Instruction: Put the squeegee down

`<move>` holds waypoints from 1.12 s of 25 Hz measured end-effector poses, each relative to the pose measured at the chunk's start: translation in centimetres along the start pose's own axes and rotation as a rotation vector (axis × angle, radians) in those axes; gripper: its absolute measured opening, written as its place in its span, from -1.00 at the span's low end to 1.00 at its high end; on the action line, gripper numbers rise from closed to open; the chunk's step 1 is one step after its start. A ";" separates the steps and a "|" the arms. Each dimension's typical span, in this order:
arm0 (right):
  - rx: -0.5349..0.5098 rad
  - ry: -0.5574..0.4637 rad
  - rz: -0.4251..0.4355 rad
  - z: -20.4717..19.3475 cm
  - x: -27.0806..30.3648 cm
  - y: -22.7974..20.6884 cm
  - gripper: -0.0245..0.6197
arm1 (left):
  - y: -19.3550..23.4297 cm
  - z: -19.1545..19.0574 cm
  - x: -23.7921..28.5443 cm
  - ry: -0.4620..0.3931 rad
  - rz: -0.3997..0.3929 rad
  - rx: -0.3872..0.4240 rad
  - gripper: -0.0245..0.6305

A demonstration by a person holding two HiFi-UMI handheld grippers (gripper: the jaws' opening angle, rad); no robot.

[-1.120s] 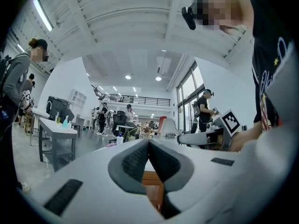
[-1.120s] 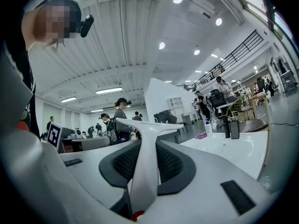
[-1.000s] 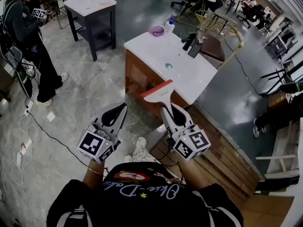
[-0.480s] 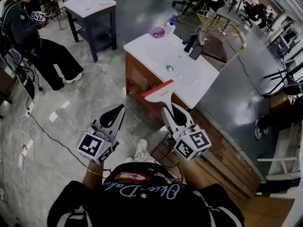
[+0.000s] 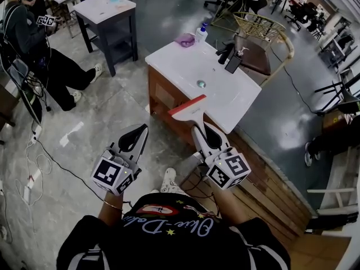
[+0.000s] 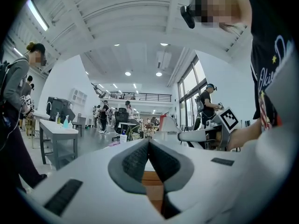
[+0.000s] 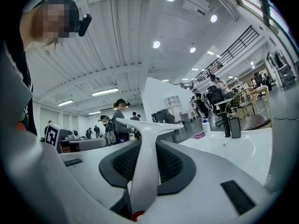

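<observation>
A white vanity top [image 5: 239, 103] with a sunken basin sits on a wooden cabinet [image 5: 163, 97], which stands on the glossy grey floor [image 5: 112, 108]. Along the top's far edge are a purple cloth [image 5: 184, 39] (or perhaps a shallow dish), a blue-capped bottle [image 5: 201, 32], a black tap [image 5: 226, 52] and a dark upright slab [image 5: 232, 62].
</observation>
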State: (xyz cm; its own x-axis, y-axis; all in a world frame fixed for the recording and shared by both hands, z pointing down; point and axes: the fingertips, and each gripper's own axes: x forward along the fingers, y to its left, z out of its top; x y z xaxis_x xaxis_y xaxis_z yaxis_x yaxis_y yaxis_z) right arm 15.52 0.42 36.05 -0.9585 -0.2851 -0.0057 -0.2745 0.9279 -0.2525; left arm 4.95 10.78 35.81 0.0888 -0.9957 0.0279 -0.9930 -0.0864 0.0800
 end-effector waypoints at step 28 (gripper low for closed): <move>0.030 -0.022 0.041 1.3 5.5 -4.8 -0.59 | 3.8 0.3 4.7 0.007 0.048 0.021 -0.94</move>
State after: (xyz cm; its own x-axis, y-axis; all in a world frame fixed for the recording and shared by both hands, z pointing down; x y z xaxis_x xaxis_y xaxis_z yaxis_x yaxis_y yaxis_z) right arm 11.62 -5.88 36.01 -0.9669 -0.2522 -0.0375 -0.2321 0.9314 -0.2803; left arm 1.54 5.80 35.91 0.0412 -0.9984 0.0380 -0.9976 -0.0390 0.0570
